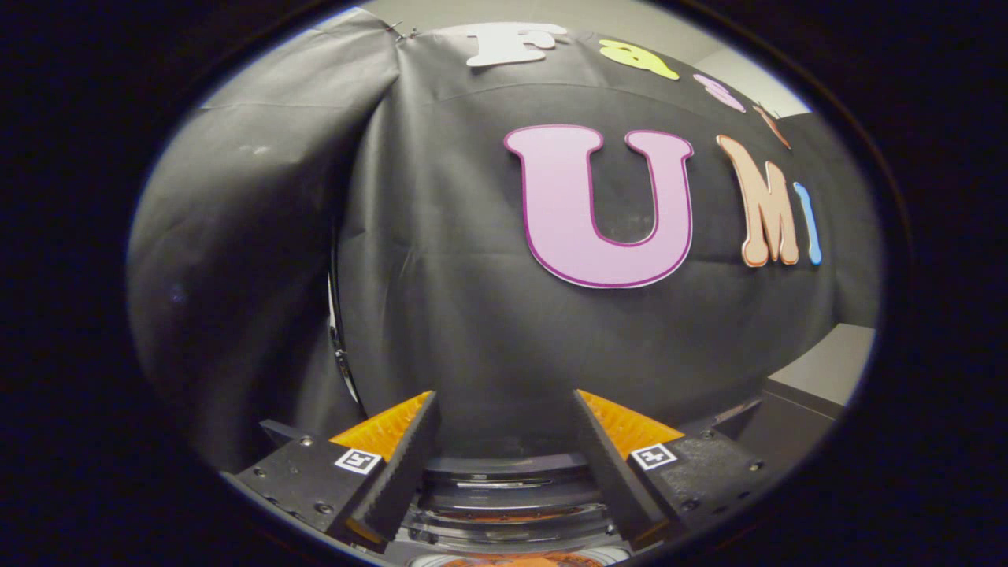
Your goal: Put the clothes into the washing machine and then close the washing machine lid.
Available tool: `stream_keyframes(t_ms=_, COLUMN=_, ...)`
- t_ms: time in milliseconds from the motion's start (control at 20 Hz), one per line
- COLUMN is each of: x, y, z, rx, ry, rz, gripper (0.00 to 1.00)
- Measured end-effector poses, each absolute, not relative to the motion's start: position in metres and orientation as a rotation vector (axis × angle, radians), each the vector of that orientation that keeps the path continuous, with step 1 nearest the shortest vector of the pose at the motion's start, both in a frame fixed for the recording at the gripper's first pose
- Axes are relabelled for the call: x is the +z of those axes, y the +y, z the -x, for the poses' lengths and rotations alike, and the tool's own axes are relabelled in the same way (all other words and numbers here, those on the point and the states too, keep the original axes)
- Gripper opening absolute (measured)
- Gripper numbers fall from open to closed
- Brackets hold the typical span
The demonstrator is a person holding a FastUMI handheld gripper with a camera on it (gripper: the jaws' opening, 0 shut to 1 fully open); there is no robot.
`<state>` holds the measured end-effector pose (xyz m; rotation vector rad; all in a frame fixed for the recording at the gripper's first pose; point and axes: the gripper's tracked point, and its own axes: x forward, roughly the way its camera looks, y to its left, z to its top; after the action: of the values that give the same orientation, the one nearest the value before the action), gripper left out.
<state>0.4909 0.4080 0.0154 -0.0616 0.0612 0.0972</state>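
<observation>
My gripper is open, and nothing lies between its fingers. It points at the black cloth wall. Low between the fingers I see the glossy dark curved rim of the washing machine, close under the gripper. Beneath that rim shows a sliver of something orange; I cannot tell if it is clothing. A thin curved strip, pale and dark, rises beyond the left finger against the wall; it could be the lid seen edge-on, but I cannot tell.
The black cloth wall stands close ahead and wraps round to the left. A grey flat-topped unit stands beyond the right finger.
</observation>
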Motion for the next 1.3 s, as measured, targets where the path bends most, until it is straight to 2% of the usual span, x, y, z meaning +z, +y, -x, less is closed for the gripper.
stream_keyframes(t_ms=1300, x=0.008, y=0.404, z=-0.48, rx=0.087, ry=-0.128, rz=0.054, gripper=0.98)
